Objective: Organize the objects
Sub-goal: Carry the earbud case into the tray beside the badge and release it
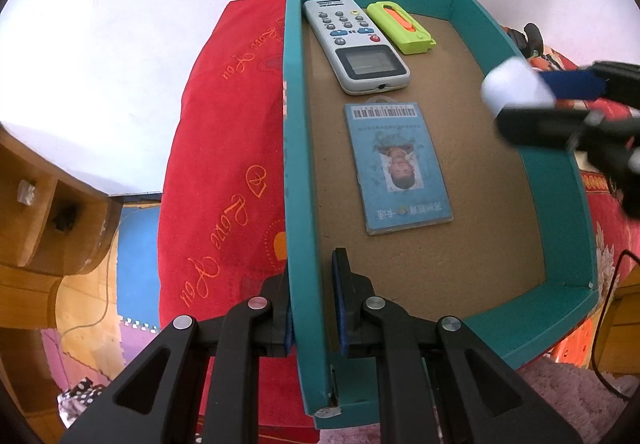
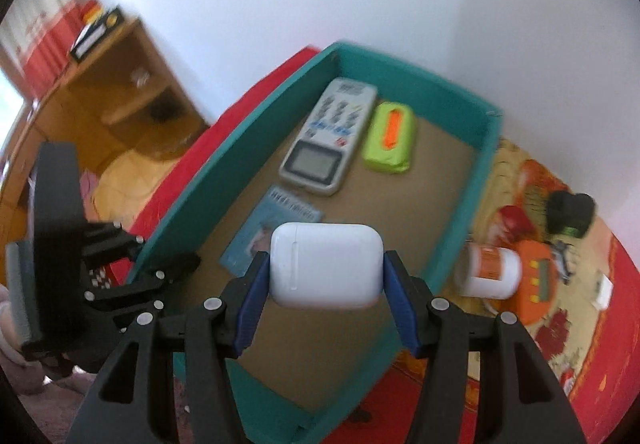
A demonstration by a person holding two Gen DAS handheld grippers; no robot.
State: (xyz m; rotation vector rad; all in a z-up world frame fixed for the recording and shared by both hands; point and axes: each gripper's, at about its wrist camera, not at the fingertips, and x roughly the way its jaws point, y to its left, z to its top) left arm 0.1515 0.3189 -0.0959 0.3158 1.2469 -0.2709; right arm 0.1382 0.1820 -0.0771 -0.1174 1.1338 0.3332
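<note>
A teal box (image 1: 294, 164) with a brown floor holds a grey remote control (image 1: 356, 44), a lime-green utility knife (image 1: 400, 28) and a blue ID card (image 1: 398, 168). My left gripper (image 1: 312, 304) is shut on the box's left wall, one finger on each side. My right gripper (image 2: 326, 280) is shut on a white earbud case (image 2: 326, 264) and holds it above the box's floor, over its right part. In the left wrist view the case (image 1: 516, 86) hangs above the right wall. The box (image 2: 460, 228), remote (image 2: 328, 132), knife (image 2: 390, 136) and card (image 2: 256, 232) show below it.
The box lies on a red embroidered cloth (image 1: 220, 164). Right of the box lie a white jar (image 2: 492, 272), an orange gadget (image 2: 538, 284), a red item (image 2: 514, 220) and a black item (image 2: 568, 212). A wooden shelf unit (image 2: 132, 84) stands at the left by the white wall.
</note>
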